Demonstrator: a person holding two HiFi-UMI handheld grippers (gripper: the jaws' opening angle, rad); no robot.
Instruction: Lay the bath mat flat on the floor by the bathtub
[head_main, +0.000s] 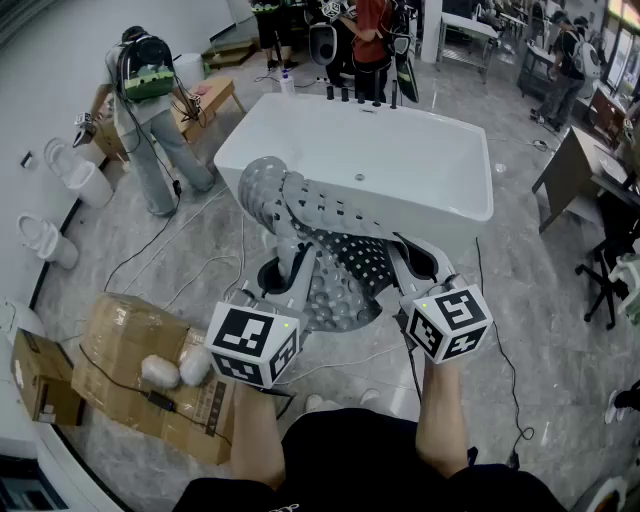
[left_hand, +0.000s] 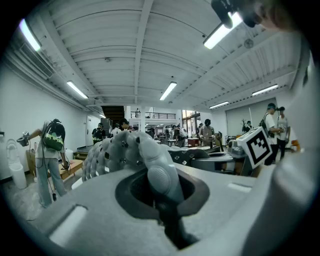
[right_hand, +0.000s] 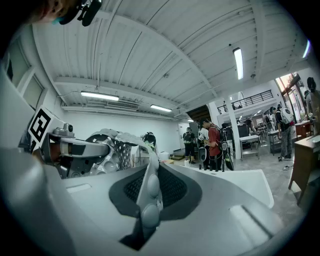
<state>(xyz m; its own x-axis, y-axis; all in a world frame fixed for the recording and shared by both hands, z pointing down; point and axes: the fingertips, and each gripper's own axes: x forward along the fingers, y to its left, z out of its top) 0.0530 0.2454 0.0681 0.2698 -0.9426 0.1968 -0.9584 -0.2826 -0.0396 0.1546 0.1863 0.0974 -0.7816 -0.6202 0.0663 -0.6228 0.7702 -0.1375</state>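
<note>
Grey veined tile forms the floor (head_main: 560, 300), which runs on to the far end of a busy hall. A white bathtub (head_main: 400, 160) stands far of centre, its long axis running left to right. Its near wall is partly hidden behind the bath mat (head_main: 330, 240).

The mat is grey rubber and is held up in the air on the near side of the tub, clear of the floor. It is bunched and folded, not flat. One lobe rises to the far left over the tub's near-left corner, and a pouch sags between the two grippers. Both the studded face and the perforated face show. Because of the folds, its true long axis and its full outline cannot be made out. As held, it spans roughly left to right between the grippers.

Brown cardboard boxes (head_main: 150, 370) lie at the near left, cut partly by the picture's edge.

The left gripper (head_main: 287, 268) has its jaws pressed together on a fold of the mat (left_hand: 130, 150), as the left gripper view (left_hand: 162, 192) shows. The right gripper (head_main: 413, 262) likewise pinches a thin mat edge (right_hand: 120, 142) between its closed jaws (right_hand: 147, 202). In the head view both sets of jaw tips are buried in the mat's folds.
</note>
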